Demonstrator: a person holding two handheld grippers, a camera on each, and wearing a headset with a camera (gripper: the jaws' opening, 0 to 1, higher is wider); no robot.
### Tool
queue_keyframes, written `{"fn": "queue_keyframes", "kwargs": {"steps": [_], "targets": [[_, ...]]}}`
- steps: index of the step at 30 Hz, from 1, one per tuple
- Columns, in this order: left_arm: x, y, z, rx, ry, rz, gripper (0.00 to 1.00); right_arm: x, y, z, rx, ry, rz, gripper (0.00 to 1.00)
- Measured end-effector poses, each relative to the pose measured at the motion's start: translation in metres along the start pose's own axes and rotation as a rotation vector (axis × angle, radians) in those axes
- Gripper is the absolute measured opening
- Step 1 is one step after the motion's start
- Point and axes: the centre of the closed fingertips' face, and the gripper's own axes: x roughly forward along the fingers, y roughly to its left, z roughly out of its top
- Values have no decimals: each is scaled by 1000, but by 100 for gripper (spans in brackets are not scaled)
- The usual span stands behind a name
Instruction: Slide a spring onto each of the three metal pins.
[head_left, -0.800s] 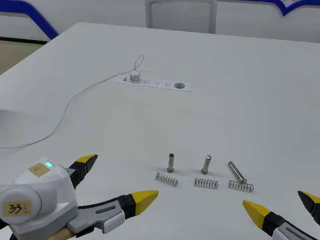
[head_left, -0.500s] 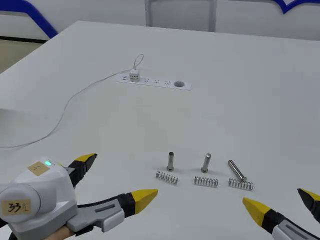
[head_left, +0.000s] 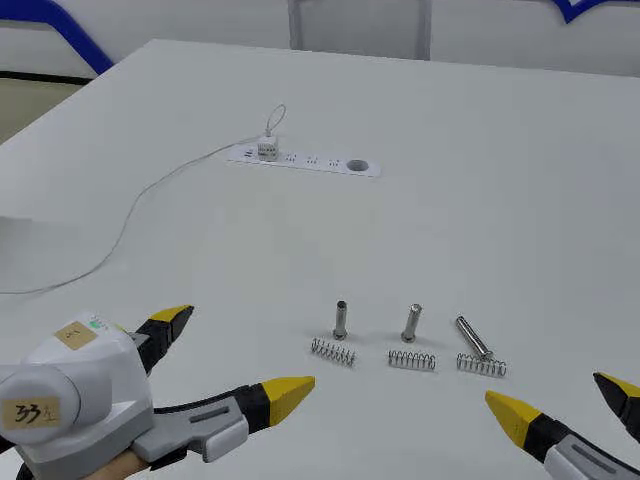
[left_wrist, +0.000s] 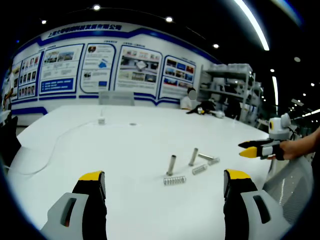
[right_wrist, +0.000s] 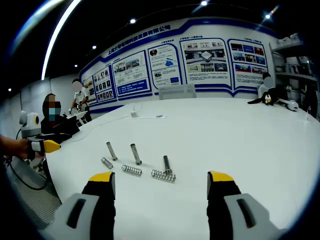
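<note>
On the white counter (head_left: 500, 200), just ahead of both grippers: three metal pins in a row, each with a spring lying just in front of it. Left pin (head_left: 340, 319) and middle pin (head_left: 411, 322) standing upright, as far as can be told. Right pin (head_left: 473, 338) lying flat at a slant, its near end at or touching the right spring (head_left: 482, 366). Left spring (head_left: 333, 351) and middle spring (head_left: 412, 360) loose on the surface, just beside their pins, not threaded on. Left gripper (head_left: 232, 352) low at the near left, spread wide, holding nothing. Right gripper (head_left: 560, 397) at the near right, likewise spread and empty. Farther back, a power strip (head_left: 305, 161) with a plugged-in cable (head_left: 130, 215) trailing off to the left, well apart from the work.

Step in hand, as judged: the opening approach, before any pick-up, with all three springs yet to be fitted. Next move, likely: pinching one spring across its coils, lightly enough not to crush it, and steadying a pin with the other gripper; then lining up the spring's bore with the shaft and sliding it on. Extra care likely for the right pin: righting or lifting first. Risk: small round parts prone to rolling or tipping at a careless touch.
</note>
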Motion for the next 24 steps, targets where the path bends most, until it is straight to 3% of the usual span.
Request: {"fn": "queue_keyframes", "kwargs": {"steps": [24], "targets": [[0, 0, -1, -2, 4, 1, 100, 0, 1, -4, 15, 17, 9, 75]]}}
